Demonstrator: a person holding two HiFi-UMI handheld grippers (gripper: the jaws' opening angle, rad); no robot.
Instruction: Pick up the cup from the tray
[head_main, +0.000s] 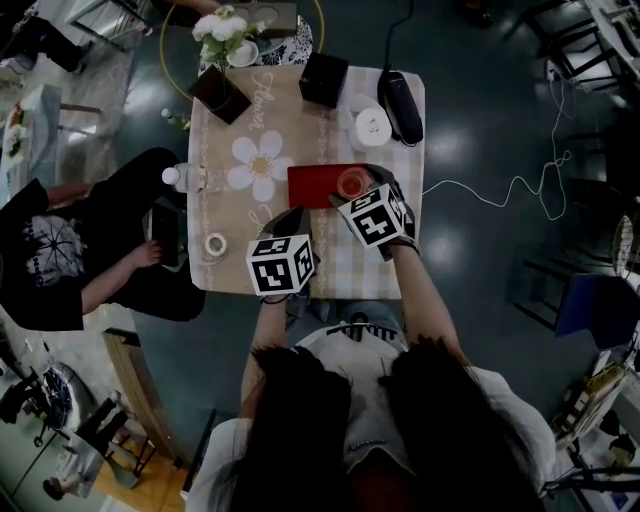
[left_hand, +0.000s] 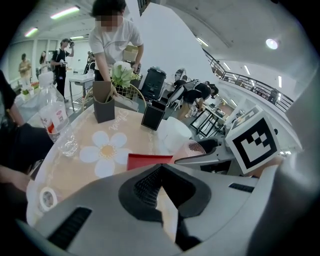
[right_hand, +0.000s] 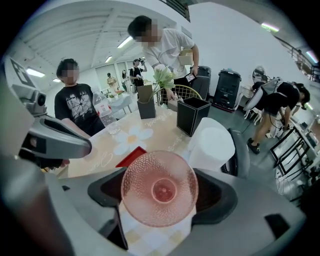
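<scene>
The right tongs grasp the pink dimpled glass cup, seemingly clear of the flat red tray. Left tongs are clenched, empty. Pickup looks nearly complete.

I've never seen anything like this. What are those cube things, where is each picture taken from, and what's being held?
There is no robot here. A person holds a two-jaw gripper in each hand, and the patterned cubes are part of those grippers. The head view comes from a camera on the person's head, looking down at a table. The other two views come from cameras riding on the grippers. On the table are a red tray, a water bottle and flowers. The right gripper has its jaws closed on a pink cup at the tray's end. The left gripper is shut and empty.
</scene>
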